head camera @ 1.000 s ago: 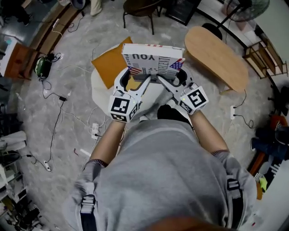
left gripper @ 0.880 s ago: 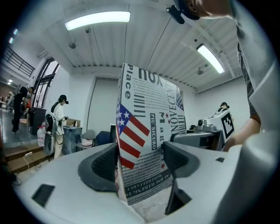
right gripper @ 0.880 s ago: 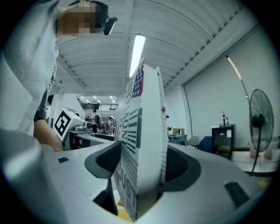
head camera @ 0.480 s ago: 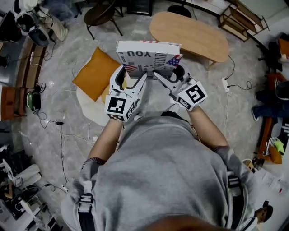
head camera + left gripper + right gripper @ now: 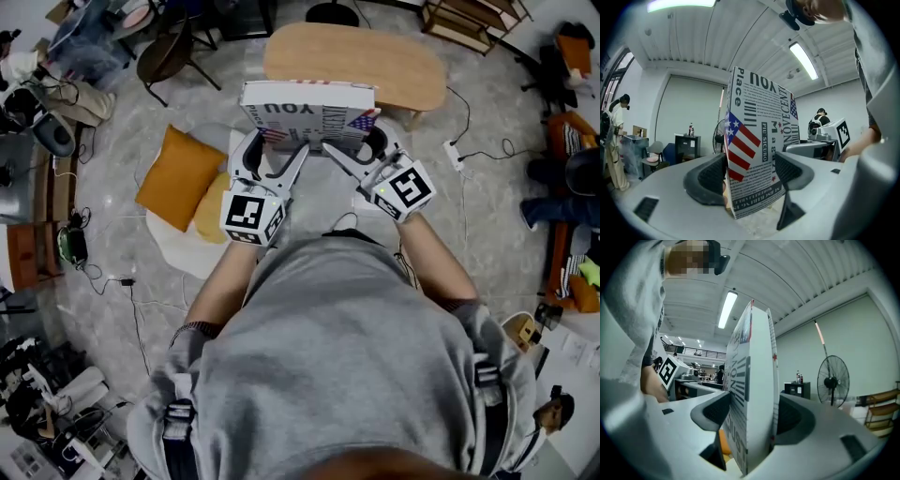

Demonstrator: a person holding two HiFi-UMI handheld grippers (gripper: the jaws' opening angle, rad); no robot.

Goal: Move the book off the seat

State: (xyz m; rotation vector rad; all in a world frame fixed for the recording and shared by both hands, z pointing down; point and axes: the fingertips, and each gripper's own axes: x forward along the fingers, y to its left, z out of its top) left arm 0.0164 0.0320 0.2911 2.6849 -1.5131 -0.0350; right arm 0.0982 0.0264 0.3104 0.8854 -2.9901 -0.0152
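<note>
So at this point both claws were clamped on the book (image 5: 309, 114), one at each end of its near edge. The left claw (image 5: 274, 153) had the flag corner pinched between its pads (image 5: 712, 176). The right claw (image 5: 361, 152) was squeezing the other end, and its own view showed the thick book (image 5: 757, 380) edge-on with a pad pressed on each side.

The book was up in the air in front of the person's chest, cover facing up, touching nothing else. It was already well clear of the white seat (image 5: 178, 248), which sat down to the left with the orange cushion (image 5: 180, 178) and a yellow one (image 5: 214, 208) on it.

I think the two-claw grip was because it's a chunky book. Held by one corner it would probably droop or twist. The oval desk (image 5: 356, 66) was just beyond it, so that's my guess for the drop spot.
</note>
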